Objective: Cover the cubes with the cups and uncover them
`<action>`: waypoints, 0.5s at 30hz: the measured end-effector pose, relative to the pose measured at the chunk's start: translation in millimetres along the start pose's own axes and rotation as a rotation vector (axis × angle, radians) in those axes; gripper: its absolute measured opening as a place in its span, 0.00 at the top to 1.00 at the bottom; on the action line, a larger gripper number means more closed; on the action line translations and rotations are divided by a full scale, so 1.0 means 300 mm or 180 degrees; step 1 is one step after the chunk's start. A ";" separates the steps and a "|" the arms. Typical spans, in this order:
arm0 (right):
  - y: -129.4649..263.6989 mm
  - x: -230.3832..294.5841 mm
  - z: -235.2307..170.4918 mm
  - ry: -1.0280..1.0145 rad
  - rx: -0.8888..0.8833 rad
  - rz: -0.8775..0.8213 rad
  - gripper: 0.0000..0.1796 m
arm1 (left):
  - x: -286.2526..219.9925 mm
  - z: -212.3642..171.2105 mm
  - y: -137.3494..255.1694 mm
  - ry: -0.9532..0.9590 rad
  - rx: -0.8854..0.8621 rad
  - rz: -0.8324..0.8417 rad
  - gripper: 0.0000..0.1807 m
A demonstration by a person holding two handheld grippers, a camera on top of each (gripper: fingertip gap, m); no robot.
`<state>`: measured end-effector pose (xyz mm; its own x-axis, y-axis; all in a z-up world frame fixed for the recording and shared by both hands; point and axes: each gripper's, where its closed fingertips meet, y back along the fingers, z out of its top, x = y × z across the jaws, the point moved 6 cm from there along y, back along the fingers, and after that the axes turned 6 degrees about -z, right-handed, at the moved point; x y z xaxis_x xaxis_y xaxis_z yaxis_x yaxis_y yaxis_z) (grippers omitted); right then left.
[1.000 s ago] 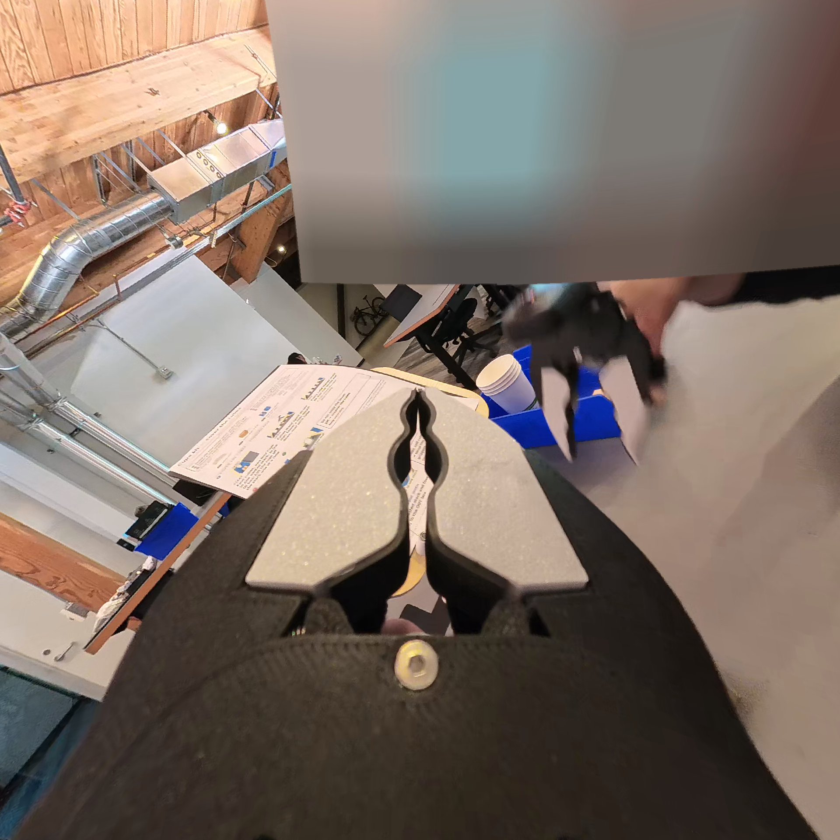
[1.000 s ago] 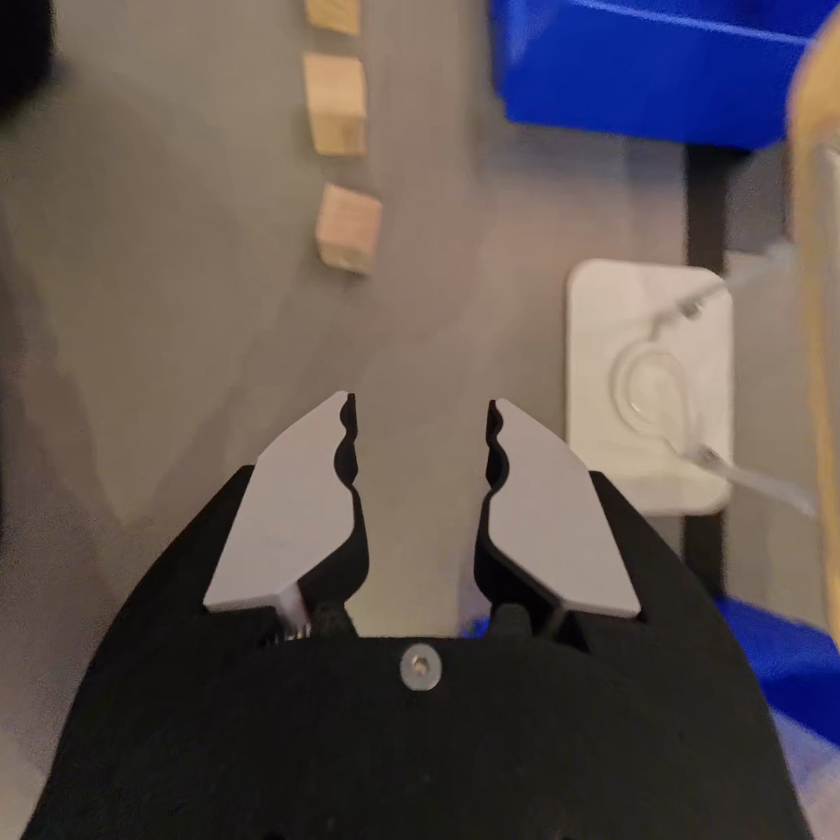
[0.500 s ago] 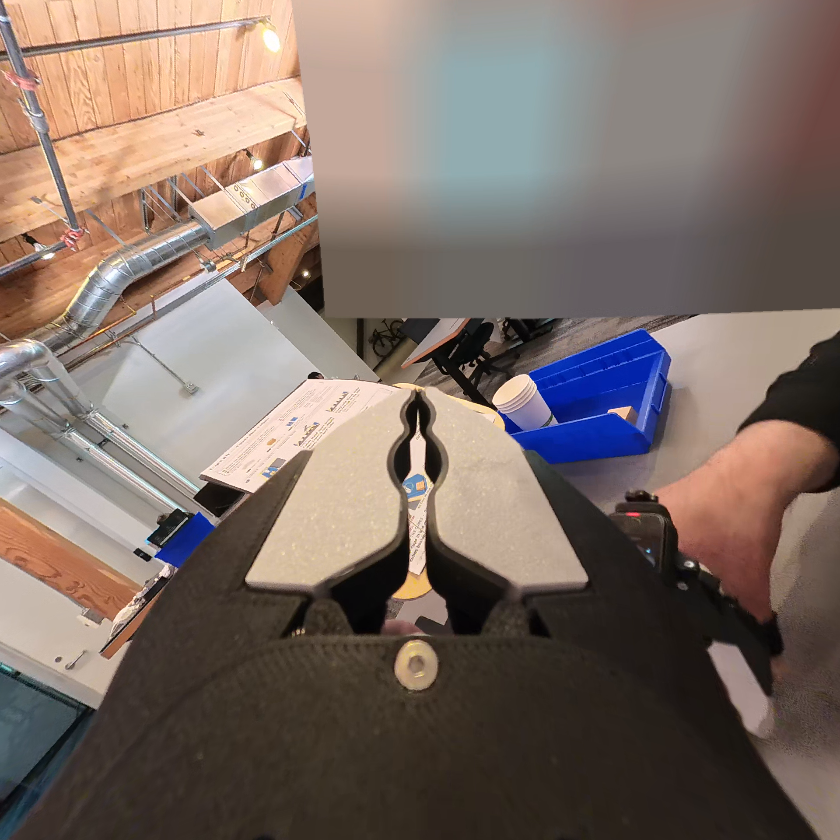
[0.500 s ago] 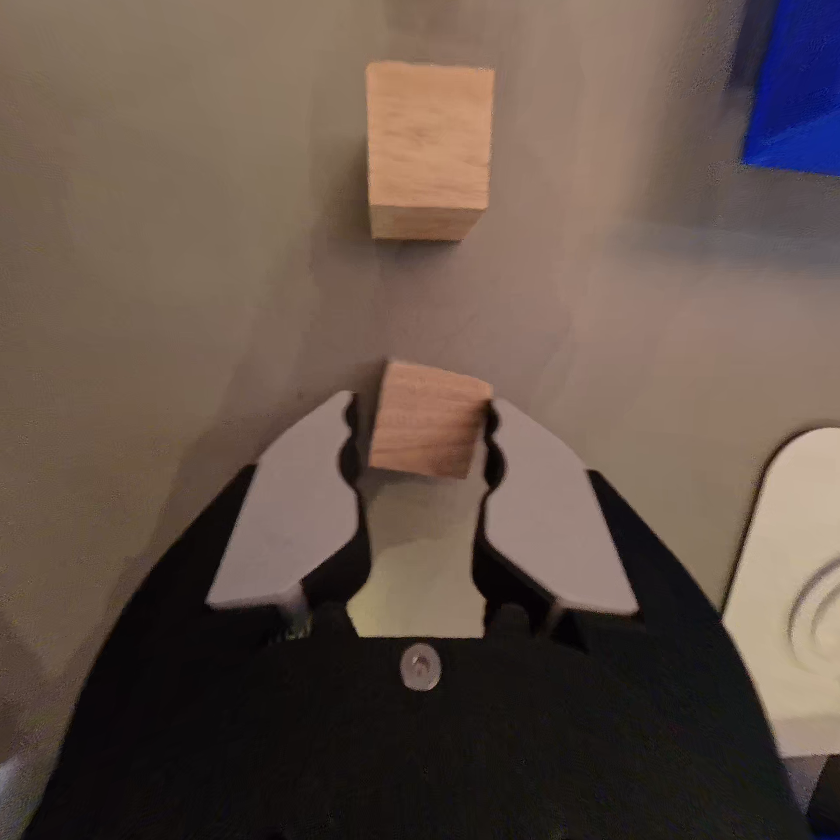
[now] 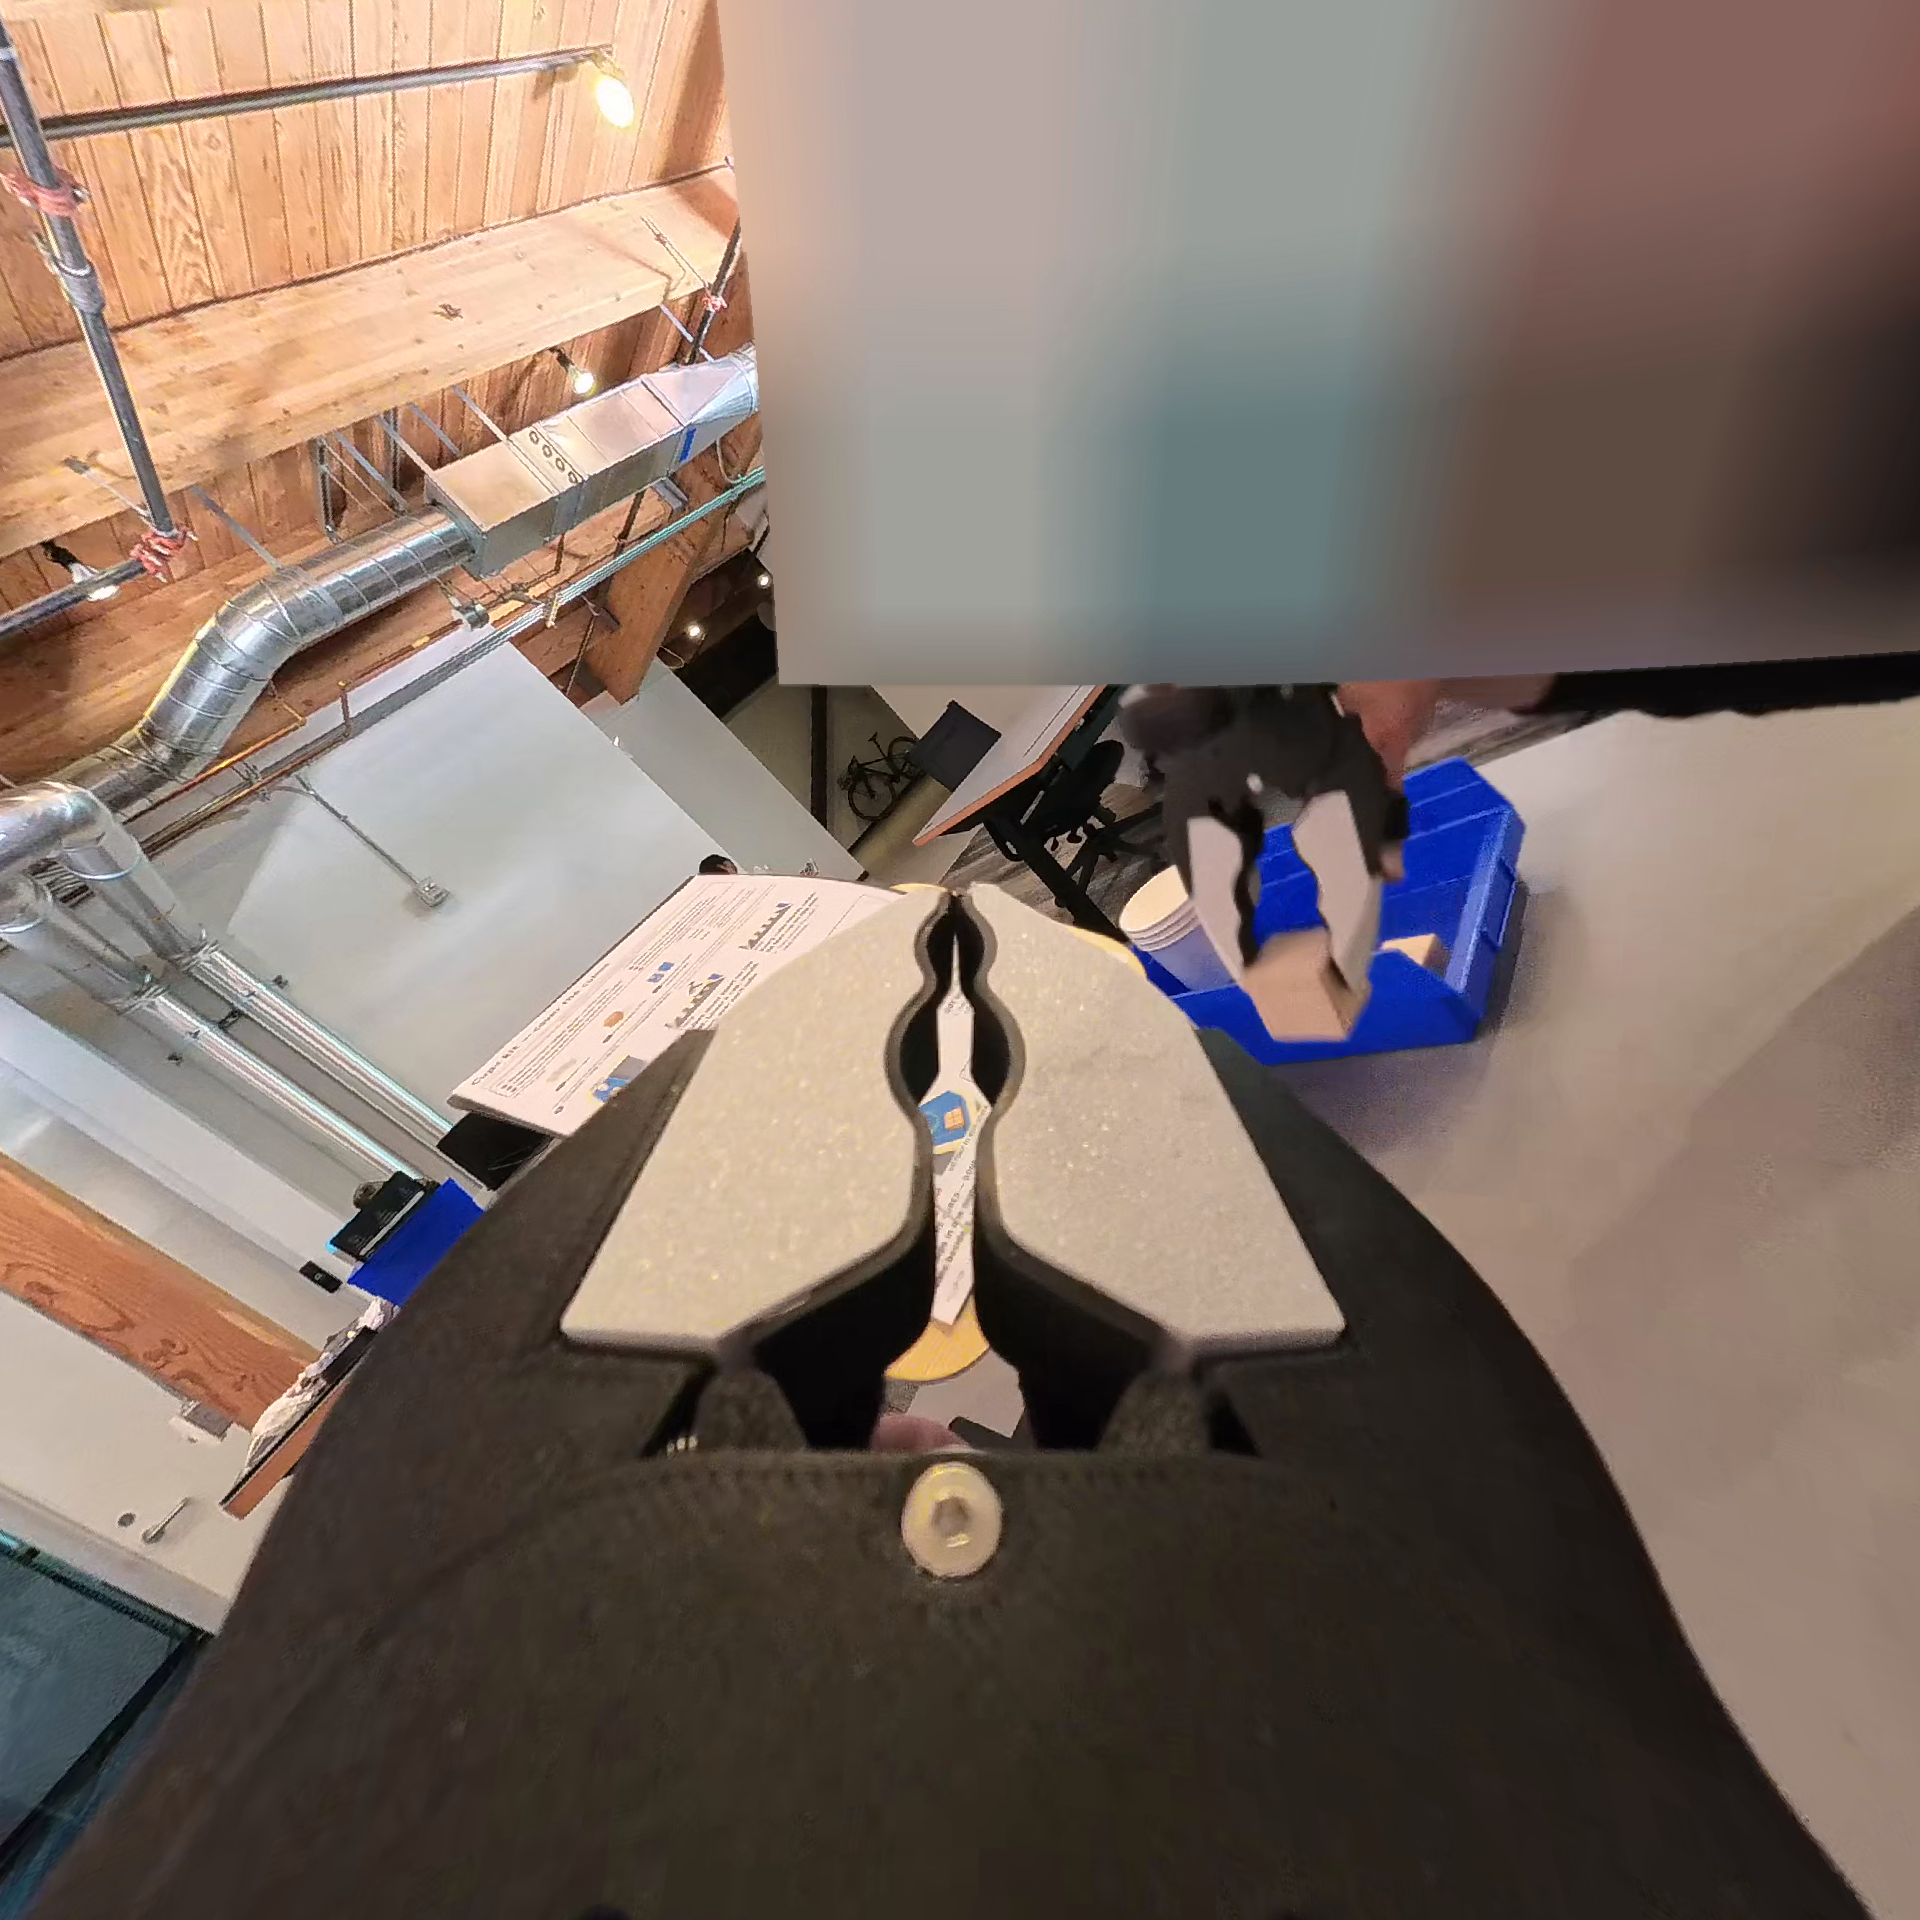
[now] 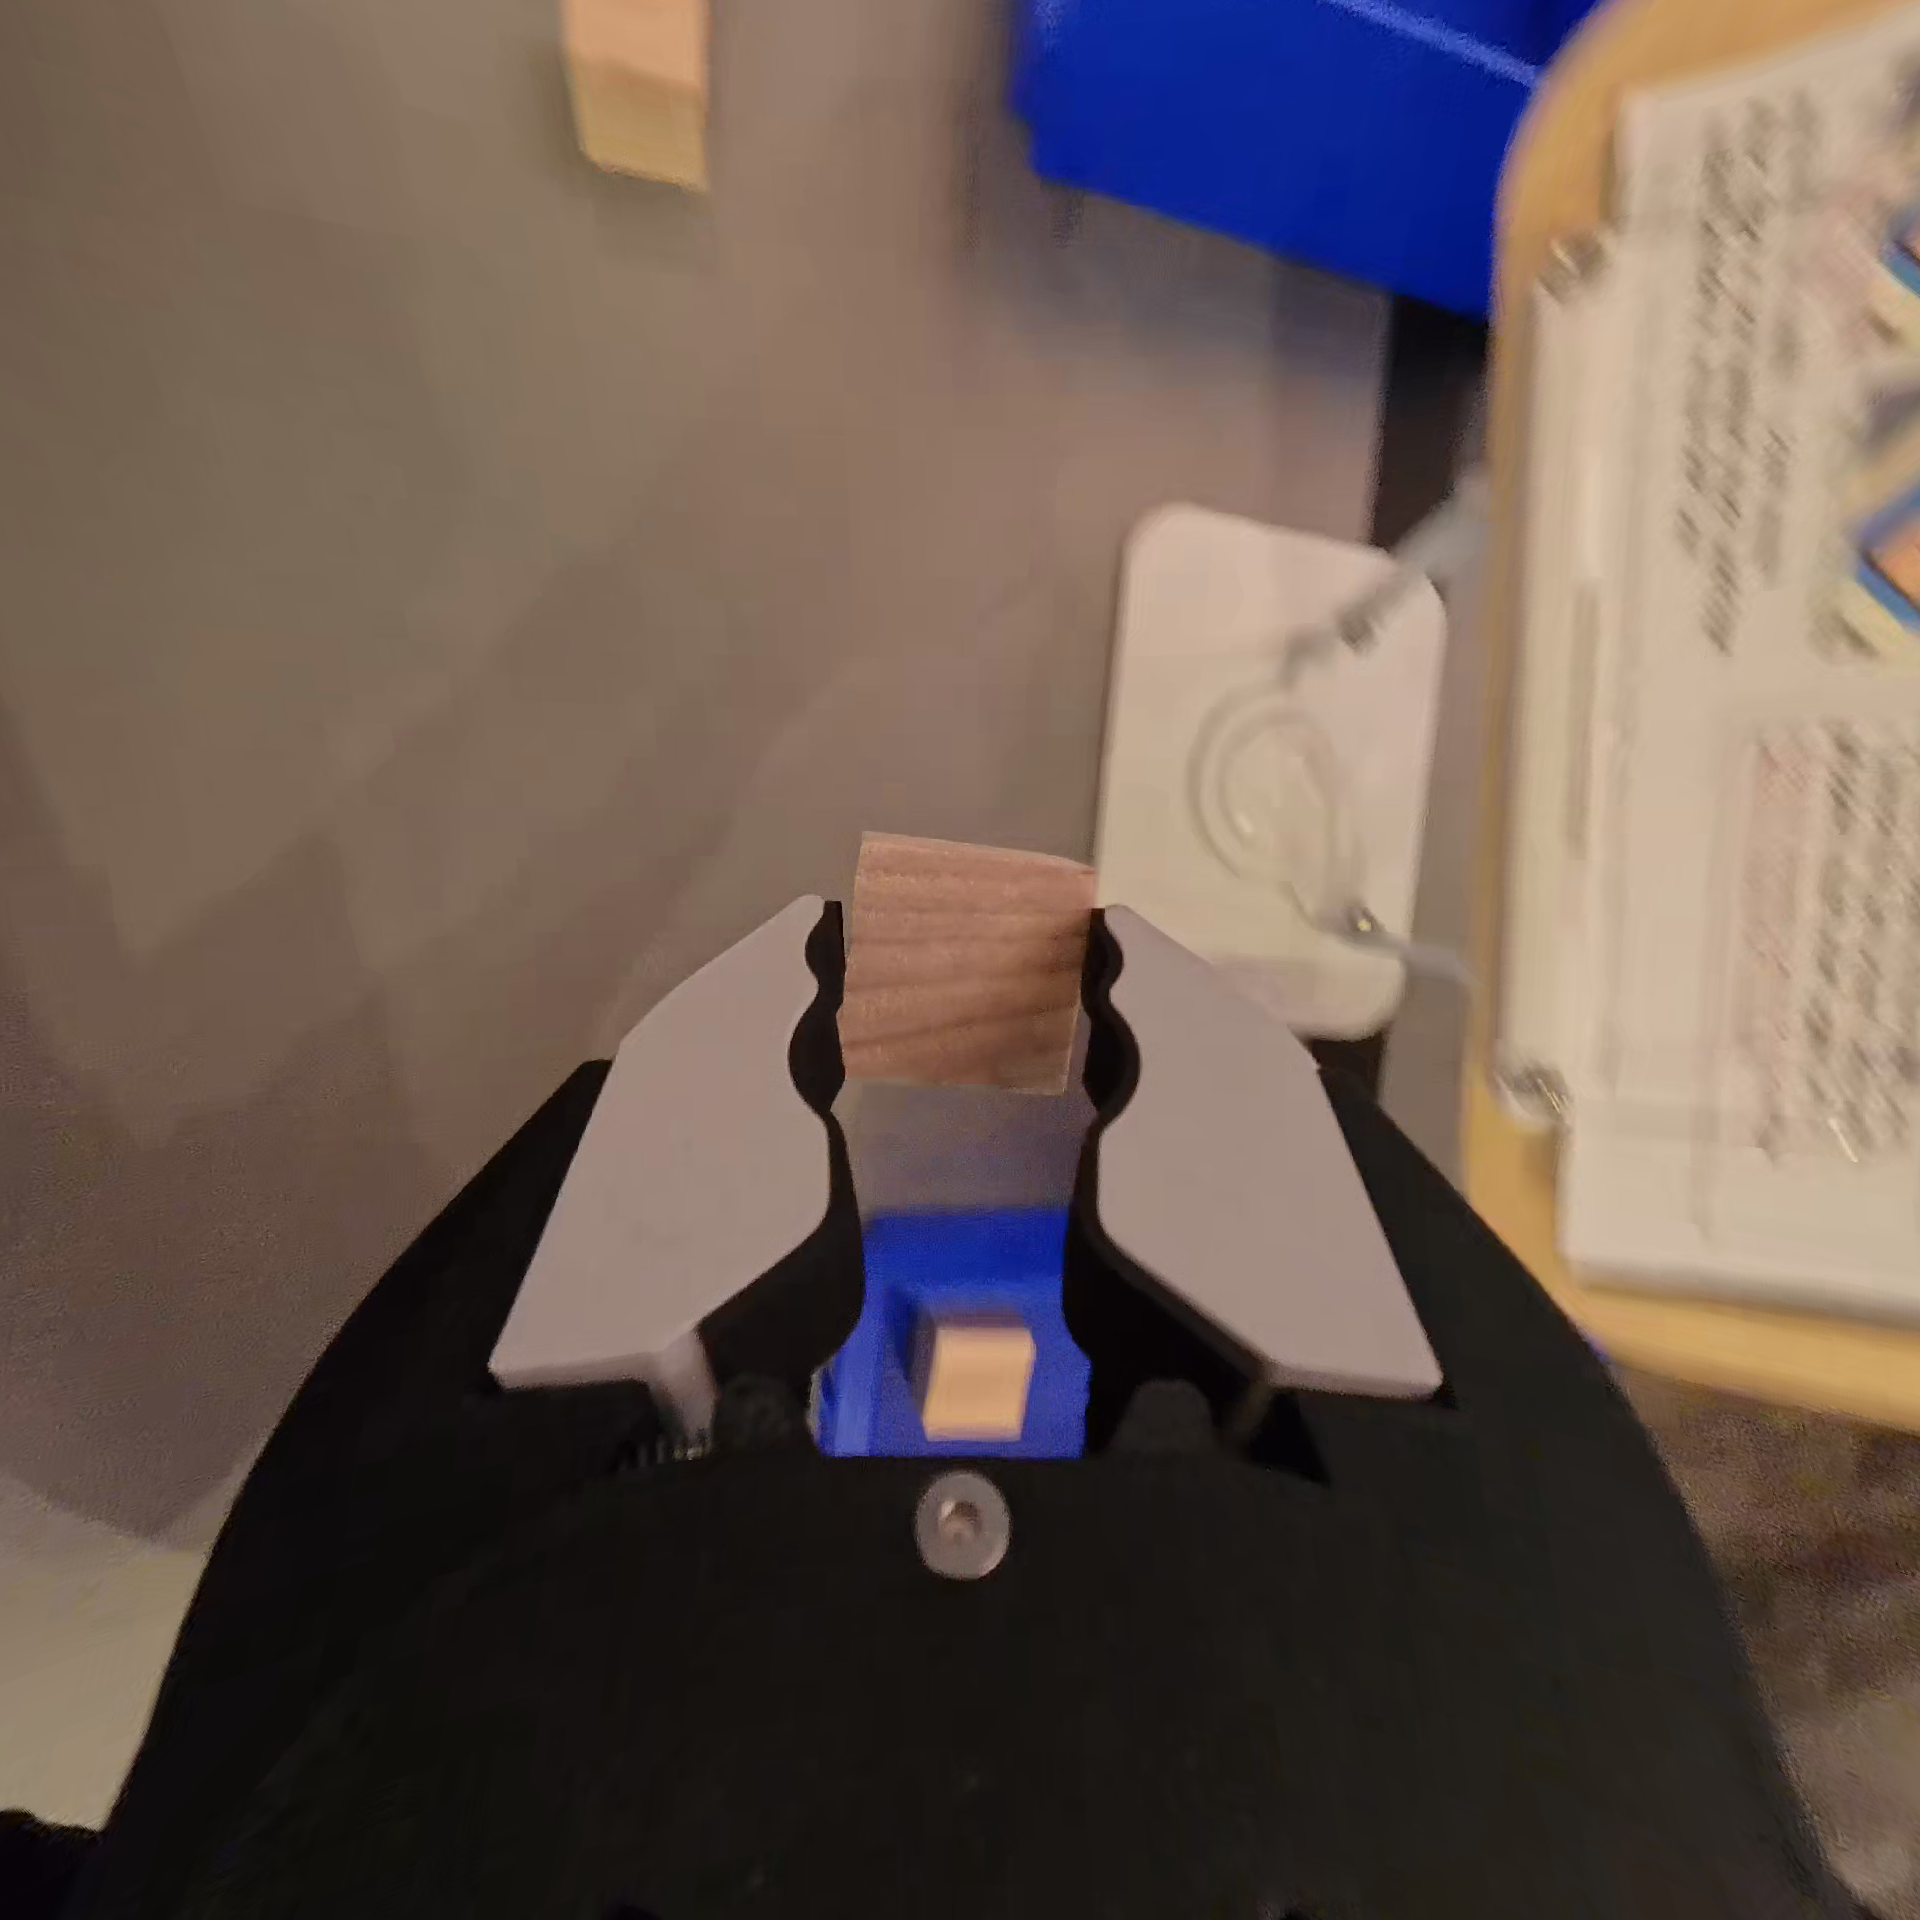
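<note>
My right gripper [image 6: 966,920] is shut on a wooden cube [image 6: 961,977] and holds it in the air above the grey table. Below it, between the fingers, a blue bin [image 6: 883,1278] holds another wooden cube [image 6: 977,1387]. One more cube [image 6: 639,99] lies on the table at the far left. In the left wrist view the right gripper [image 5: 1294,966] shows with its cube [image 5: 1299,992] over the blue bin [image 5: 1455,862], next to a stack of white paper cups [image 5: 1164,920]. My left gripper [image 5: 954,899] is shut and empty, tilted upward away from the table.
A white plate-like pad [image 6: 1278,758] lies on the table right of the held cube. A round wooden board with a printed sheet [image 6: 1714,623] stands at the right. A second blue bin [image 6: 1247,135] sits at the far side. A person's hand [image 5: 1397,717] holds the right gripper.
My right gripper closed on the nearest cube, lifted it off the table and carried it over the blue bin. The left gripper stayed shut and shifted only slightly.
</note>
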<state>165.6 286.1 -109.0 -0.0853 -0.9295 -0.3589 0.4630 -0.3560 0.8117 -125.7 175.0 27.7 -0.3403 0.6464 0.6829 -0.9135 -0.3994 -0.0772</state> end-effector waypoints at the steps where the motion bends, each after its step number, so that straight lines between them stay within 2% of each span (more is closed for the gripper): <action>1: 0.043 -0.035 -0.046 -0.0016 0.0078 -0.0097 0.75 | -0.003 0.001 -0.006 -0.0004 0.0010 -0.0010 1.00; 4: 0.131 -0.105 -0.172 -0.0011 0.0257 -0.0200 0.75 | -0.013 0.002 -0.025 -0.0020 0.0046 -0.0046 1.00; 7: 0.148 -0.164 -0.299 -0.0095 0.0514 -0.0250 0.75 | -0.021 0.001 -0.043 -0.0028 0.0074 -0.0086 1.00; 15: -0.015 -0.213 -0.566 -0.0309 0.0832 0.0084 0.75 | -0.023 -0.014 -0.063 -0.0015 0.0124 -0.0126 1.00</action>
<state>318.7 363.7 -168.0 -0.1661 -0.9392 -0.3005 0.2239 -0.3327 0.9161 -107.1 180.9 21.3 -0.3029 0.6592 0.6883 -0.9169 -0.3985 -0.0218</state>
